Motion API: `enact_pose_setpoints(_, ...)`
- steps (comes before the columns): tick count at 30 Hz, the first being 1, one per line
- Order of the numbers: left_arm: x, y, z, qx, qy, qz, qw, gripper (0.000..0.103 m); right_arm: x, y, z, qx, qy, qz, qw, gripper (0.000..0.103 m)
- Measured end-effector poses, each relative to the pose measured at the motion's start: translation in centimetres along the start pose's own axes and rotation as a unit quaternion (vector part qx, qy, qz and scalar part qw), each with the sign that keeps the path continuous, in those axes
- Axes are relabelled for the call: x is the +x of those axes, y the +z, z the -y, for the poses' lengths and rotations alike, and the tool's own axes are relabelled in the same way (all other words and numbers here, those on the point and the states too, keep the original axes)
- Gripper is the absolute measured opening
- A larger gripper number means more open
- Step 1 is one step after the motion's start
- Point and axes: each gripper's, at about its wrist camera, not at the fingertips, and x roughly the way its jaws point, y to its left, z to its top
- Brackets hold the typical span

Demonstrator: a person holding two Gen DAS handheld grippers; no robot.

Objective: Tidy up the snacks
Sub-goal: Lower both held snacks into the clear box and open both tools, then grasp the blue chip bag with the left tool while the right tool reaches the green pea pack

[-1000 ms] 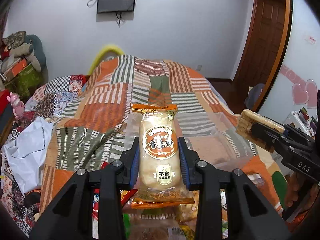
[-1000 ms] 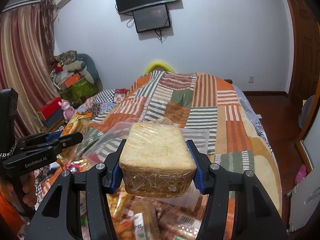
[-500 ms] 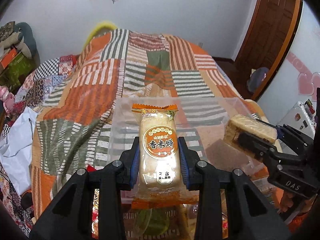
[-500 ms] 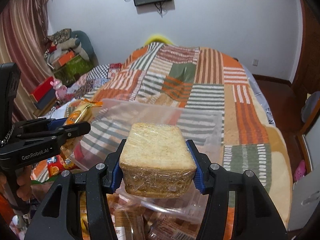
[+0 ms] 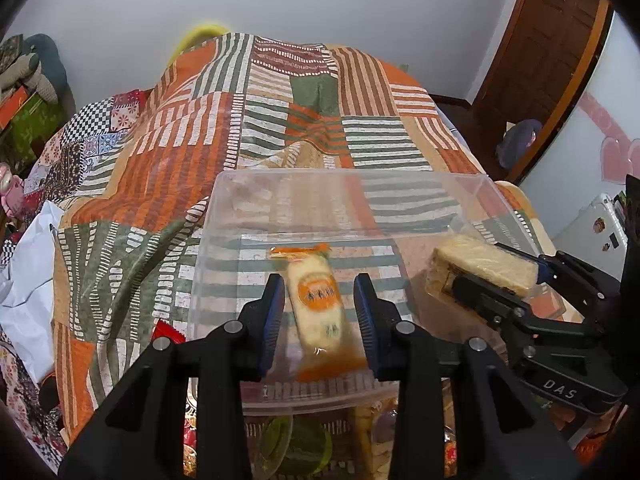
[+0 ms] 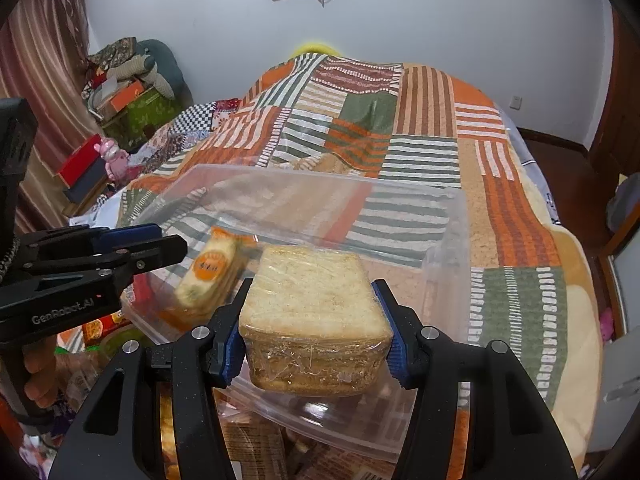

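A clear plastic bin (image 5: 320, 184) sits on the patchwork bedspread; it also shows in the right wrist view (image 6: 452, 216). My left gripper (image 5: 320, 312) is open over the bin. An orange-labelled rice cracker packet (image 5: 318, 306) is blurred between and below its fingers, loose inside the bin; it also shows in the right wrist view (image 6: 210, 276). My right gripper (image 6: 314, 328) is shut on a plastic-wrapped slice of bread (image 6: 314, 320) and holds it over the bin's right side; the bread also shows in the left wrist view (image 5: 480, 264).
Several other snack packets (image 5: 296, 440) lie under and in front of the bin's near edge. A white plastic bag (image 5: 28, 280) lies at the left on the bedspread (image 5: 192, 140). Boxes and soft toys (image 6: 128, 92) are piled by the far wall.
Both grippers moved forward and down over the bin. My left gripper opened and the rice cracker packet dropped out of it into the bin. The right gripper still holds the bread.
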Motion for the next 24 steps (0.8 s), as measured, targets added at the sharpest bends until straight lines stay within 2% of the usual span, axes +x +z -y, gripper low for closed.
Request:
enact_pose_setpoints(7, -1.6, -0.2, 0.0, -0.002, 0.003, 0.015, 0.9999, 0.044, -1.8, 0.3, -0.4, -0.006, -0.002, 0.022, 1.0, 0.055)
enact_pose_setpoints(12, -4.0, -0.6, 0.2, 0.001, 0.003, 0.035, 0.9994, 0.052, -3.6, 0.1, -1.2, -0.015, -0.003, 0.037, 0.999, 0.055)
enact_pose_setpoints(17, -7.3, -1.4, 0.8, 0.015, 0.009, 0.06, 0.998, 0.054, -6.1, -0.1, -1.7, -0.017, -0.004, 0.057, 0.998, 0.055)
enact_pose_setpoints(21, -9.7, -2.3, 0.9, 0.019, 0.008, 0.077, 0.9968, 0.062, -8.1, -0.6, -2.1, -0.016, -0.004, 0.073, 0.997, 0.06)
enact_pose_setpoints(24, -11.4, -3.0, 0.7, 0.019, 0.012, 0.086, 0.9961, 0.063, -9.5, -1.3, -2.4, -0.018, -0.01, 0.087, 0.996, 0.067)
